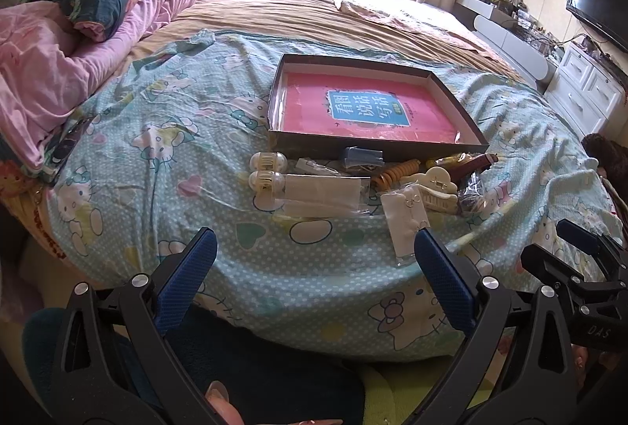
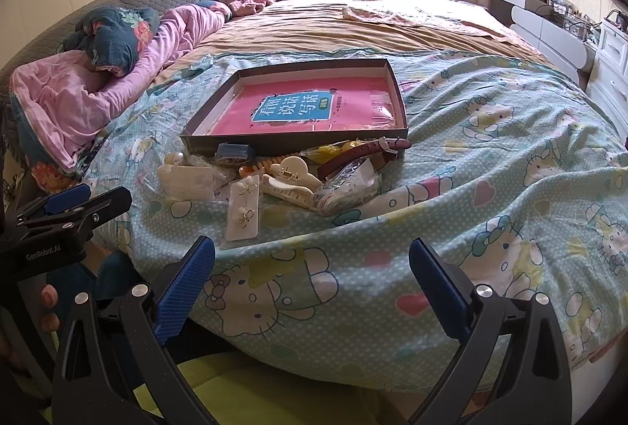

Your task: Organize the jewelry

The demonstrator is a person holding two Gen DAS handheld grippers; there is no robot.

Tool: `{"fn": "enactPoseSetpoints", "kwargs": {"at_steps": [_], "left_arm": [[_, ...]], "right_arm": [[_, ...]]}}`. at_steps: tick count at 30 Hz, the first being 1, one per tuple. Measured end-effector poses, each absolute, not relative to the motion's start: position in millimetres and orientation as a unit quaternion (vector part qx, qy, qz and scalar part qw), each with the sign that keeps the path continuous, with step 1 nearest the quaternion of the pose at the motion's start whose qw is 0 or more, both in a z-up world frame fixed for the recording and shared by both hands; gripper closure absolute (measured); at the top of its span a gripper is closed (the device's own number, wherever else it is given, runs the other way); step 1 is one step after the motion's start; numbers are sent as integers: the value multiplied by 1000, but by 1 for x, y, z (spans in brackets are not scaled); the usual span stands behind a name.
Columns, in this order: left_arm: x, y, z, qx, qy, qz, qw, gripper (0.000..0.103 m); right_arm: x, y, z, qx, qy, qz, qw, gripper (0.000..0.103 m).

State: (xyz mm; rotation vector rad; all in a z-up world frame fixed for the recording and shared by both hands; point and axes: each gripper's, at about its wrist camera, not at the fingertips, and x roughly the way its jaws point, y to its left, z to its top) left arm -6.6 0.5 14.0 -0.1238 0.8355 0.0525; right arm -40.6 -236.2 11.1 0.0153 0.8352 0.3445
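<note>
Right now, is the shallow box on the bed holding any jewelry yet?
No. The box shows only its pink printed liner; the jewelry pile lies outside, against its near wall.

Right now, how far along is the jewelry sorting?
Nothing looks done: the box holds only its pink sheet. Nothing is in hand; the left gripper and right gripper are both open and empty. Left to do: the whole pile in front of the box, including the earring card, cream hair claw and watch strap.
</note>
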Motion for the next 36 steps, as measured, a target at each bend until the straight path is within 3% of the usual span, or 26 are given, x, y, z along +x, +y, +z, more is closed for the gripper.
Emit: {"fn": "enactPoseSetpoints", "kwargs": {"at_steps": [36], "left_arm": [[7,52,-2,-96,424,74,898,8]], "right_arm": [[-8,-220,3,-13,404,192,894,4]]}}
